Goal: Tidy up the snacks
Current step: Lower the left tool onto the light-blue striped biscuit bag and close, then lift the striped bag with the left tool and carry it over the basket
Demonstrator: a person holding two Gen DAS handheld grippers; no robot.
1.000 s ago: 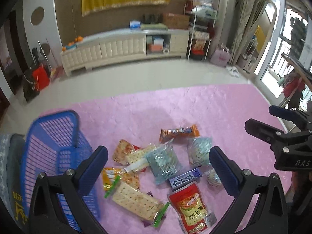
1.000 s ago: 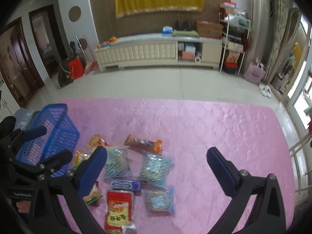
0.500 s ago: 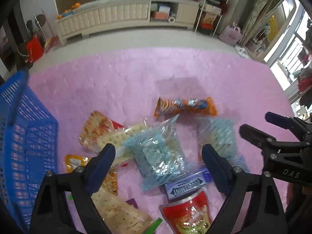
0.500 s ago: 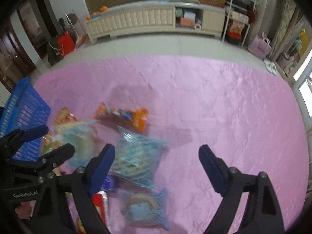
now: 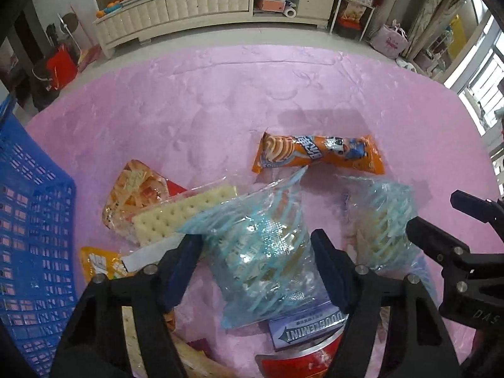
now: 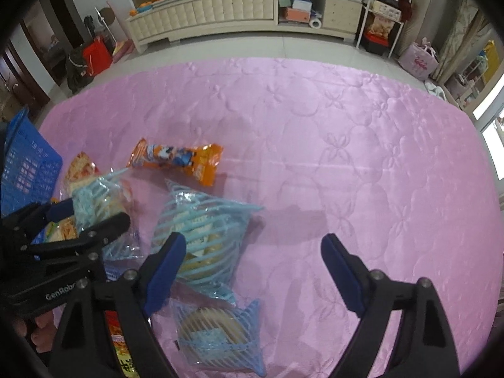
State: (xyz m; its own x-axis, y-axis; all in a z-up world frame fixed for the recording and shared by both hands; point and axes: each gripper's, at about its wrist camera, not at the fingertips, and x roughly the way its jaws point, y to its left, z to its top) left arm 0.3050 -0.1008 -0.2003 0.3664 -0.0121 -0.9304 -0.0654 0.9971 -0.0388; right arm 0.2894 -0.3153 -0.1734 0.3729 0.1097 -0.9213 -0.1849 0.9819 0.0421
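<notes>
My left gripper is closing, blue-striped bag between its pads at lower centre, not yet pinched. My right gripper is spread; second blue-striped bag sits by its left pad, lower left of frame.

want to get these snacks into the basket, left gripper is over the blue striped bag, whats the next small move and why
Probably let the left gripper finish closing on the blue striped bag. Its jaws are closing with the bag between them, but whether the pads press it yet is unclear. Once it is pinched, lift toward the blue basket at the left. The right gripper is open beside a second striped bag.
</notes>
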